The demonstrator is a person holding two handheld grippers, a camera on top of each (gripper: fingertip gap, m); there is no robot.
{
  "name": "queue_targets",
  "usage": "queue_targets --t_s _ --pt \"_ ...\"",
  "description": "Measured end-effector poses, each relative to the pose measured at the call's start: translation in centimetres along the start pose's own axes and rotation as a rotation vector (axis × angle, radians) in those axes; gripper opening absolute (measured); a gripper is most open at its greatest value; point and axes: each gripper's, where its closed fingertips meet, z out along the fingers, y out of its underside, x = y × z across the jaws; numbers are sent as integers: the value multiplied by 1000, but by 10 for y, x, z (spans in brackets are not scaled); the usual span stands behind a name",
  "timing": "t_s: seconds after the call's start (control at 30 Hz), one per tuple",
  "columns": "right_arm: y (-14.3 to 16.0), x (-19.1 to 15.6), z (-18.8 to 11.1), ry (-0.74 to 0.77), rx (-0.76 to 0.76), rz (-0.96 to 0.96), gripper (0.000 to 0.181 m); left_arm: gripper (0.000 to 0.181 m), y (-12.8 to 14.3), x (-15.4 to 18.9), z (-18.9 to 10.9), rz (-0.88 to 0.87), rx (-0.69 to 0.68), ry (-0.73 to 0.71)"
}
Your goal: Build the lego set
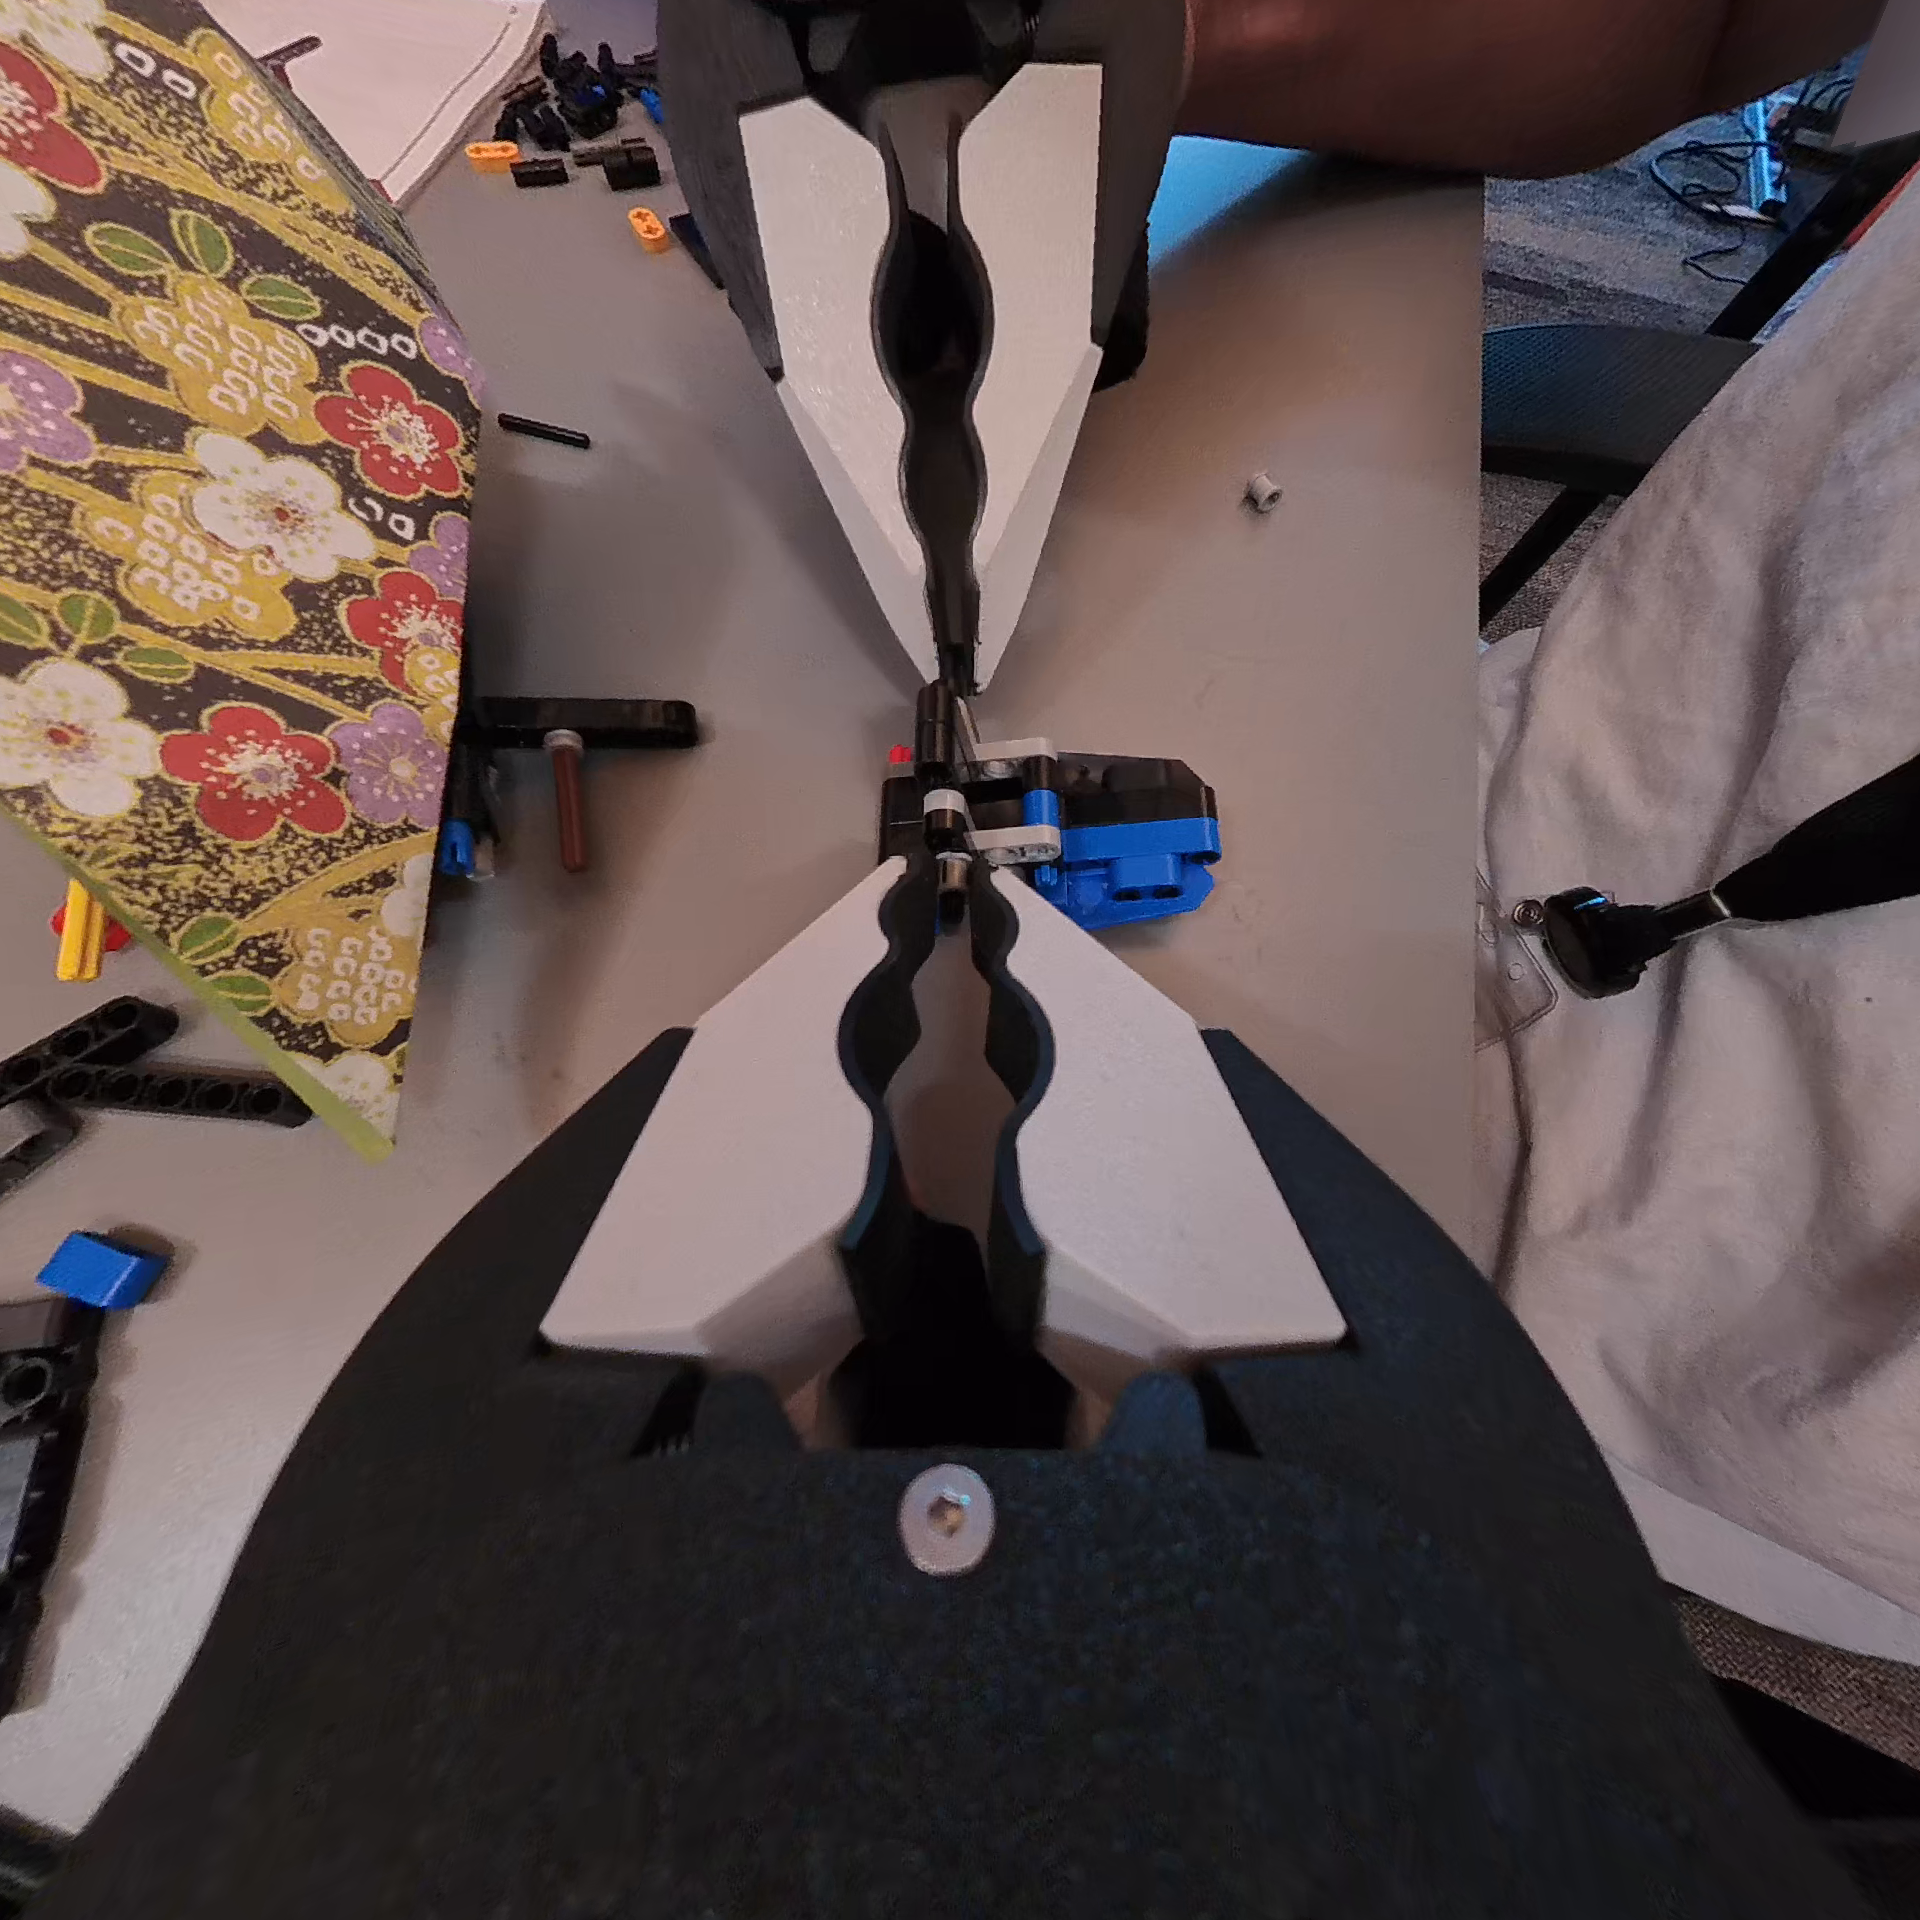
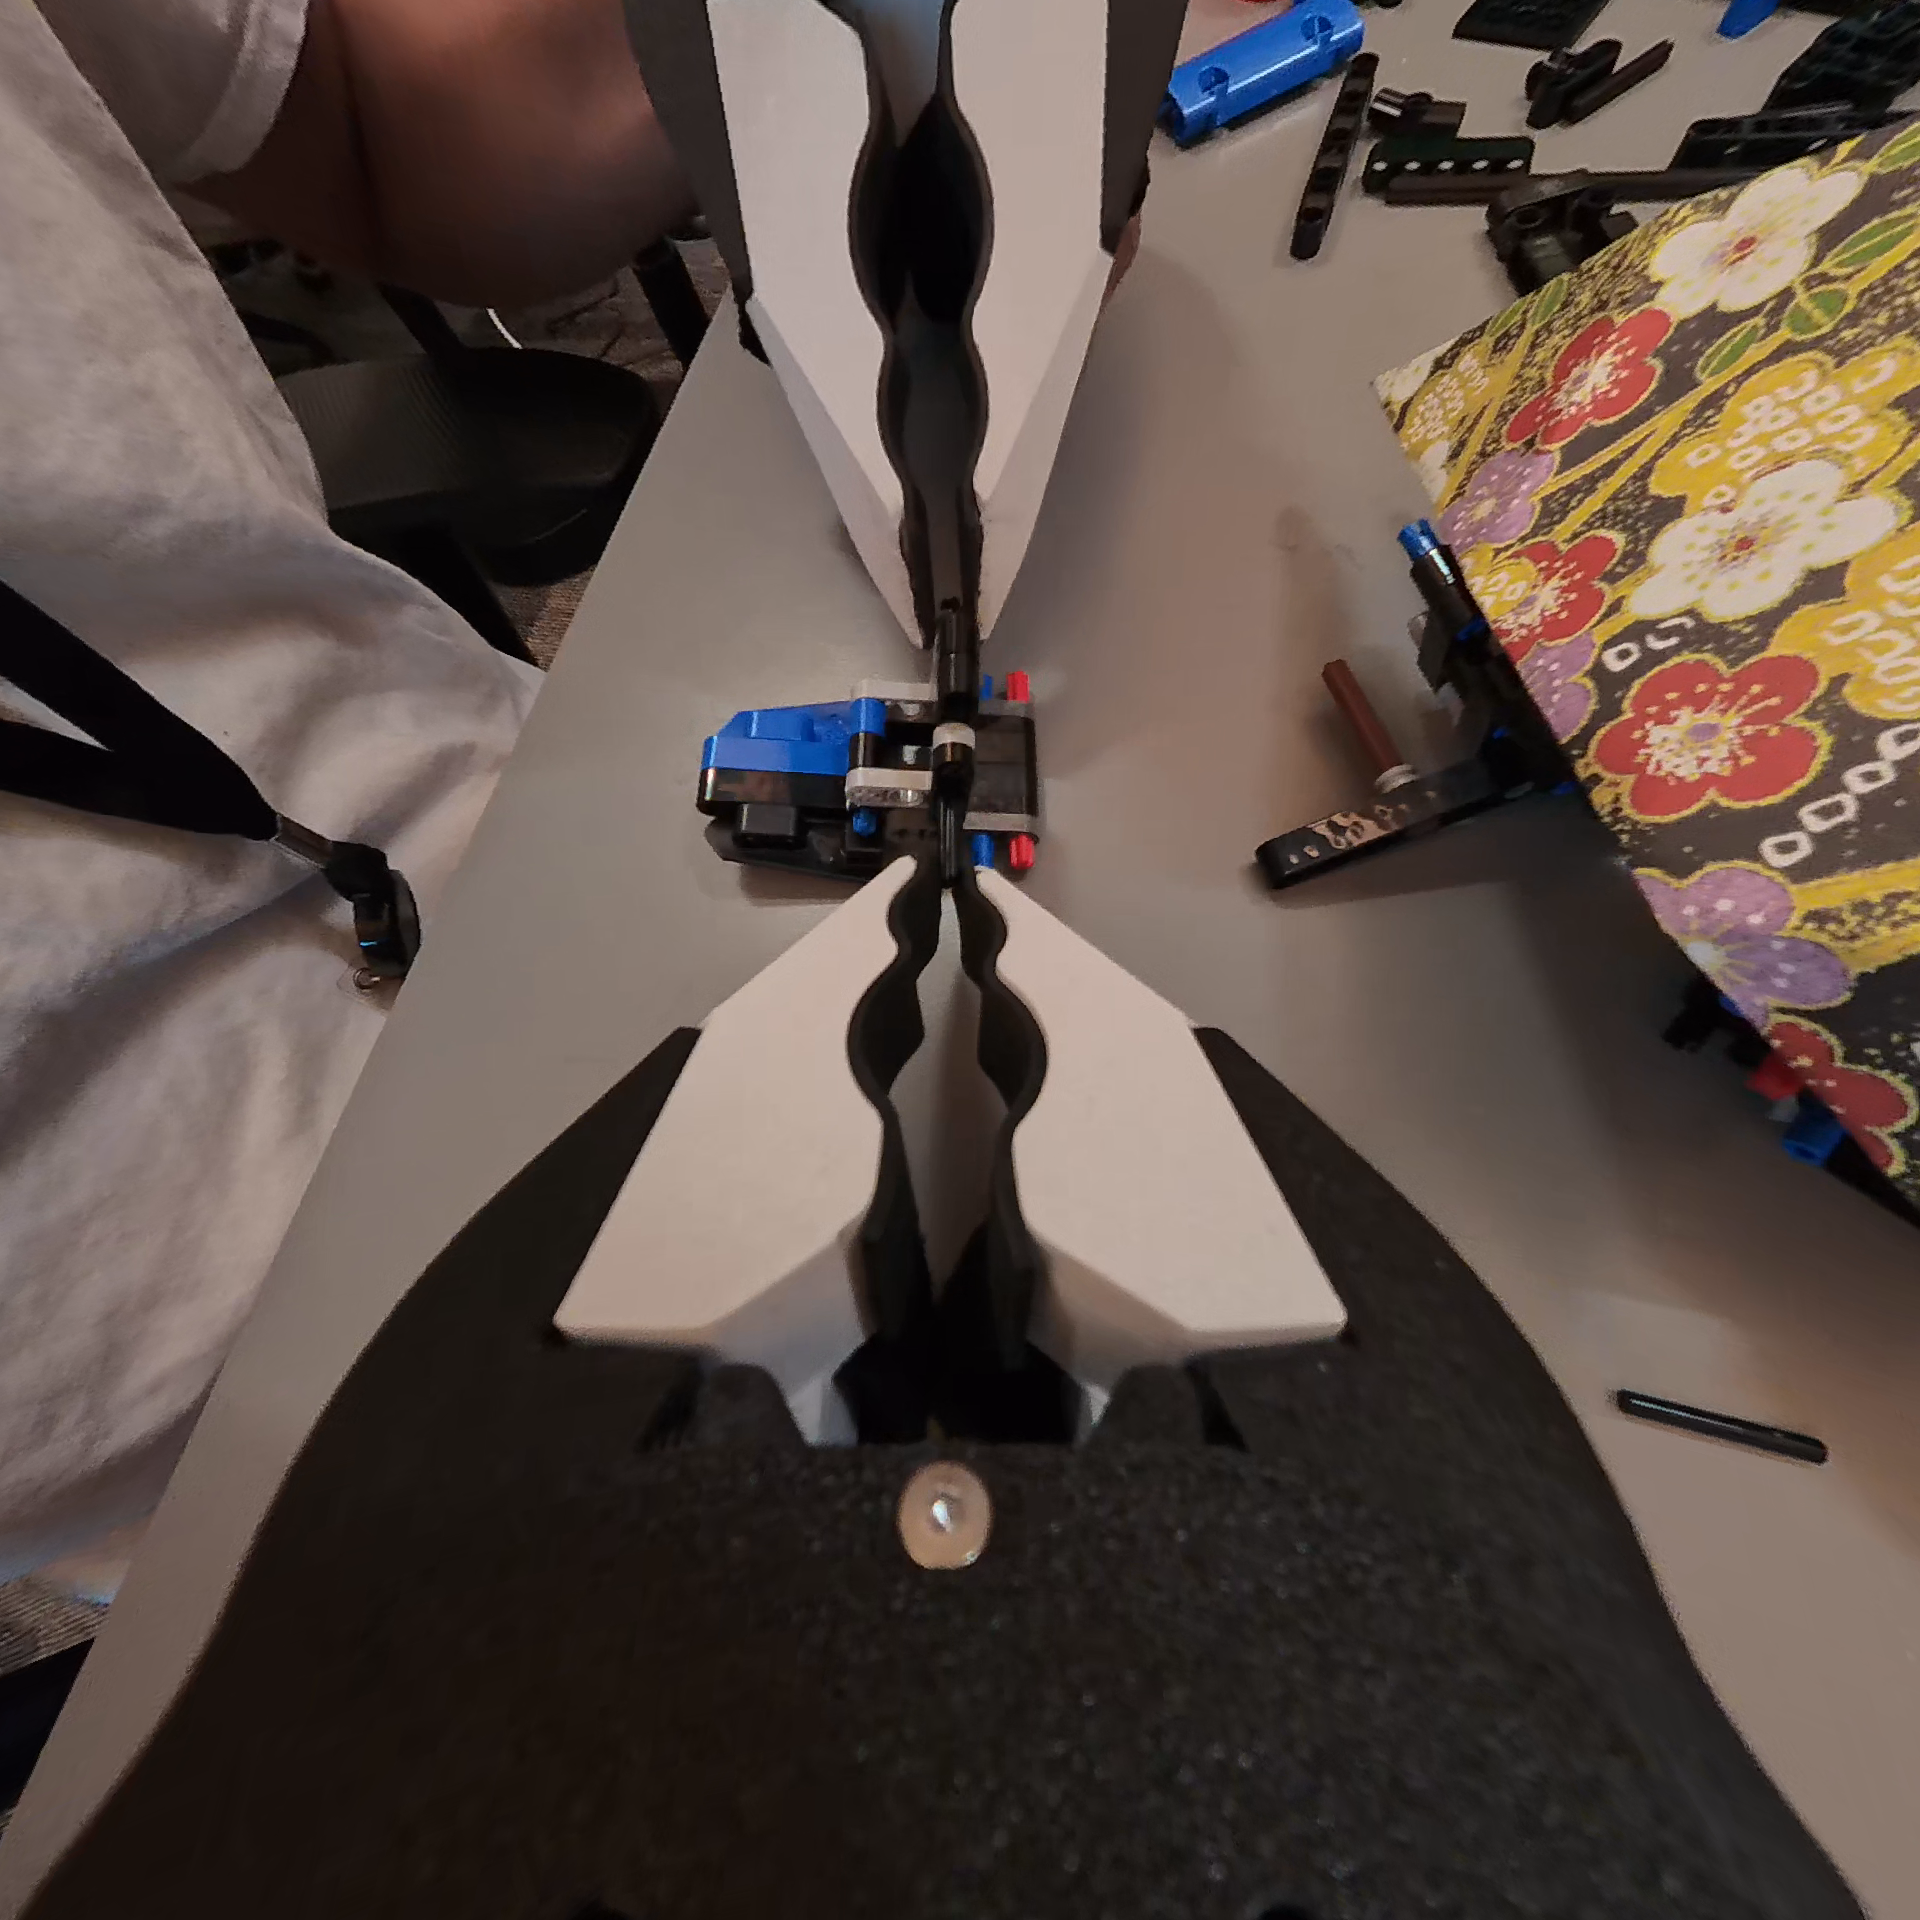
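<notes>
A small blue, black and white lego assembly point(image 1: 1122, 831) lies on the grey table point(image 1: 1299, 644); it also shows in the right wrist view point(image 2: 810, 769). A black axle point(image 1: 940, 800) runs through its end, with a white ring on it. My left gripper point(image 1: 951, 894) is shut on the near end of this axle. My right gripper point(image 1: 951, 675) comes from the opposite side and is shut on the far end. In the right wrist view, my right gripper point(image 2: 948, 873) clamps the axle point(image 2: 948, 810) and the left gripper point(image 2: 951, 634) faces it.
A floral patterned box point(image 1: 208, 520) lies tilted on loose black beams point(image 1: 156, 1081). A brown pin point(image 1: 569, 810), a thin black axle point(image 1: 542, 430) and a small grey bush point(image 1: 1261, 492) lie loose. A person in a grey shirt point(image 1: 1714, 1143) sits at the table edge. The left gripper's tips are roughly 5 cm from the right gripper's. The brown pin point(image 1: 569, 810) is about equally far from each gripper, around 8 cm. My right wrist view point(image 2: 1365, 727) looks at it from another angle.
</notes>
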Motion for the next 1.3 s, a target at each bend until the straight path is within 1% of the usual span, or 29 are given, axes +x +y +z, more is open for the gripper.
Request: queue_targets --t_s 1.3 --pt "-2 0 3 -18 0 23 2 4 0 1 2 17 -5 -2"
